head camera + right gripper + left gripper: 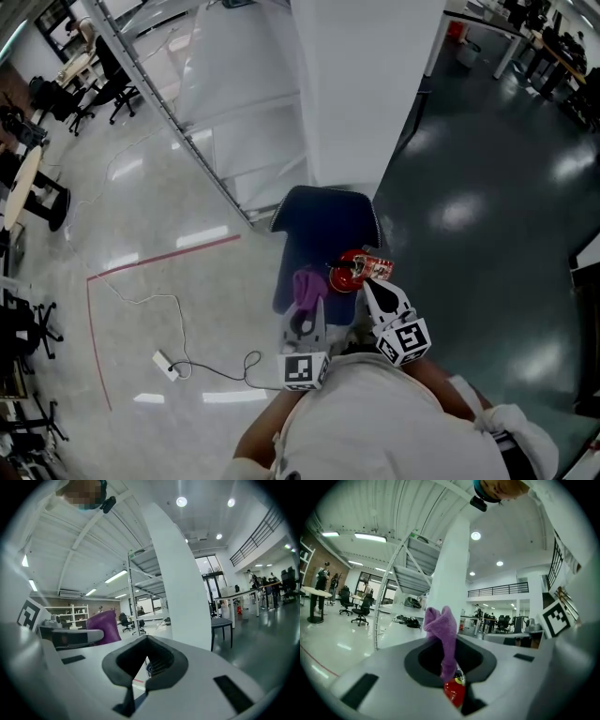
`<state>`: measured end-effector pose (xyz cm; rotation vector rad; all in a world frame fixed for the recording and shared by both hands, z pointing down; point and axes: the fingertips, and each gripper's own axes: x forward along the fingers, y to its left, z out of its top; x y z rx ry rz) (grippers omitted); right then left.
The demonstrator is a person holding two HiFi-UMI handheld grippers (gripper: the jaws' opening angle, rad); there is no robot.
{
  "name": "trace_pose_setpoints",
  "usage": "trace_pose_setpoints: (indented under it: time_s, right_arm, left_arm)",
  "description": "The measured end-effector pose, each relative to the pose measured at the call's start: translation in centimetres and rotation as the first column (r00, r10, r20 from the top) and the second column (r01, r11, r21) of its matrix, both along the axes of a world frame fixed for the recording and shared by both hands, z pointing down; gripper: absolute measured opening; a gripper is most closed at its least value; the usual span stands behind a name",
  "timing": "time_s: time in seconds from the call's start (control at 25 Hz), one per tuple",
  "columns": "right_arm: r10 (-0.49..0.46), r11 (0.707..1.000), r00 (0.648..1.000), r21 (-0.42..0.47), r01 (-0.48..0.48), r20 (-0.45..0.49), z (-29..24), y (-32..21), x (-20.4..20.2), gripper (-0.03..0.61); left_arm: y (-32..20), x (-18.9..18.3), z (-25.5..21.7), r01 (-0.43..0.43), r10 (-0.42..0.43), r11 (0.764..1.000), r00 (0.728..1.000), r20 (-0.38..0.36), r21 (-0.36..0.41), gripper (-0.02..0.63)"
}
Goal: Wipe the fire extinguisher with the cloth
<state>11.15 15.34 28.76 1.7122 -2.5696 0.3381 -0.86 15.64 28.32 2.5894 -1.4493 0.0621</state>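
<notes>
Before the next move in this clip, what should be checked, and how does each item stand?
1. Cloth gripped by left gripper: ok, jaws shut on it.
2. Extinguisher in view, on chair: ok.
3. Cloth touching extinguisher: cannot tell; it hangs just above it.
4. Right gripper holding extinguisher steady: not ok; jaws together, nothing between them.
5. Extinguisher resting stably: cannot tell.

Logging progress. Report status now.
Left gripper shut on purple cloth. Right gripper shut, empty. Fire extinguisher on blue chair, beside cloth. Nothing blocking it.
</notes>
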Motion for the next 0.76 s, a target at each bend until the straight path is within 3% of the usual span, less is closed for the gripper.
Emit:
trace_pose_setpoints:
  time_s: [0.76]
  right_arm:
    - [-0.003, 1.0, 1.0, 0.013, 0.003, 0.004, -0.6, 1.4, 0.5, 0.012]
  left_arm:
    - [1.5, -0.2, -0.1, 0.007, -0.007, 1.0, 1.0, -0.007, -0.013, 0.054]
